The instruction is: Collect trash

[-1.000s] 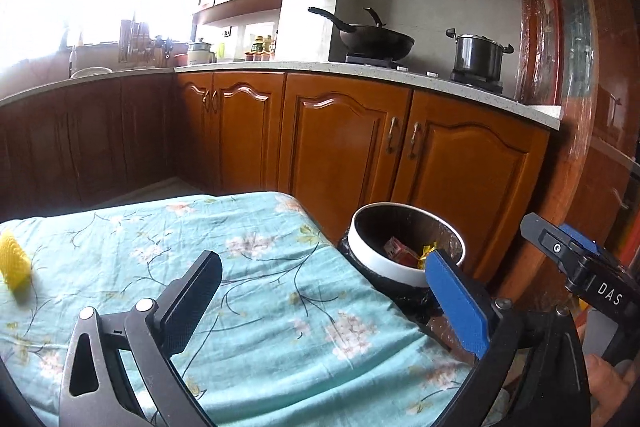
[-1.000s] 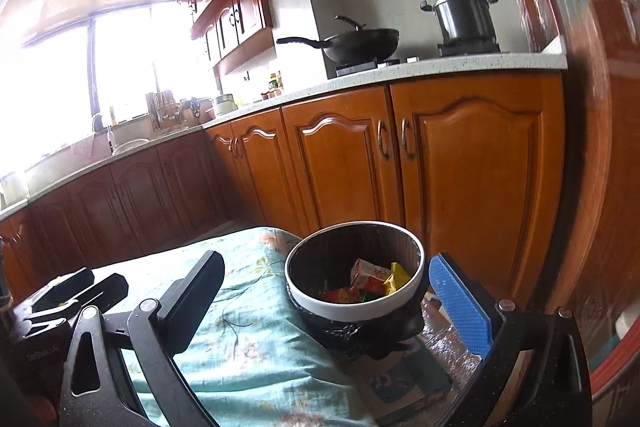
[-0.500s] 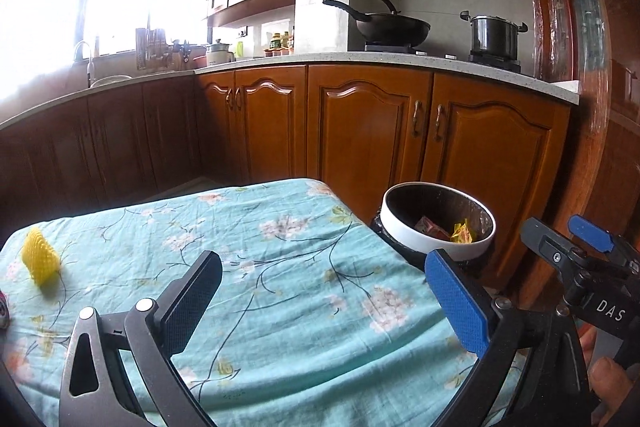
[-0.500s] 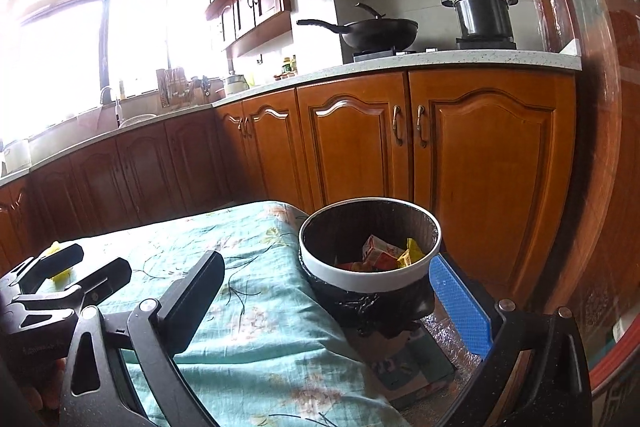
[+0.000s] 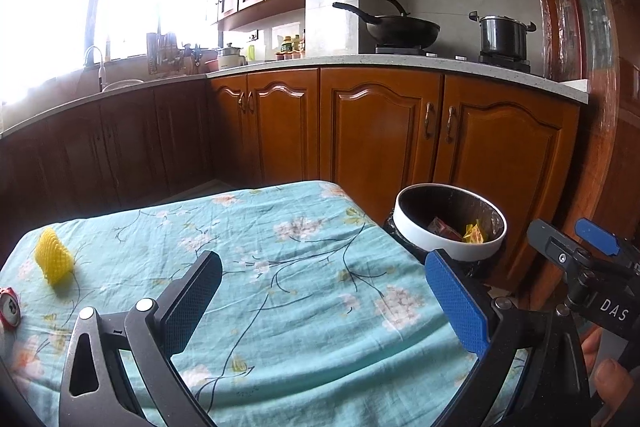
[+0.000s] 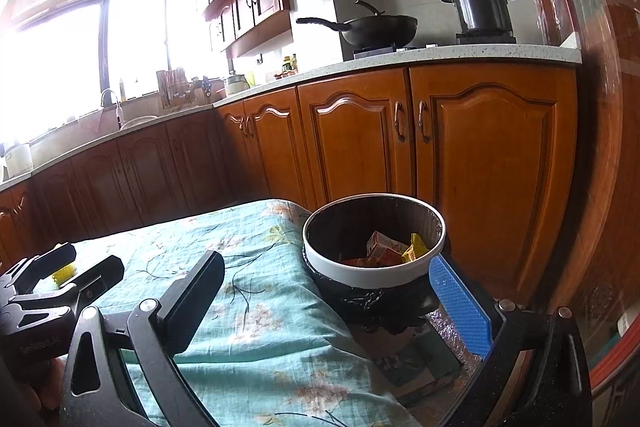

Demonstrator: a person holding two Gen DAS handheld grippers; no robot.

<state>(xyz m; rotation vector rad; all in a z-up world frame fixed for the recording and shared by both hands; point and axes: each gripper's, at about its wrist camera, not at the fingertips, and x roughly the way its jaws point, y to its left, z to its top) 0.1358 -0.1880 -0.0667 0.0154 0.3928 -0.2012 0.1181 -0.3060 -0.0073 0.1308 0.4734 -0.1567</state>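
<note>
While both claws gape empty, only left view shows red can [image 5: 9,311] beside yellow foam net [image 5: 54,261].

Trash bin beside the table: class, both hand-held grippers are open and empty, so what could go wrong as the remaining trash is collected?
1. The yellow foam net is light and soft; it might slip from the left hand-held gripper.
2. The red can lies at the table's edge and could roll off.
3. The trash bin sits off the table, so a drop may miss.
</note>
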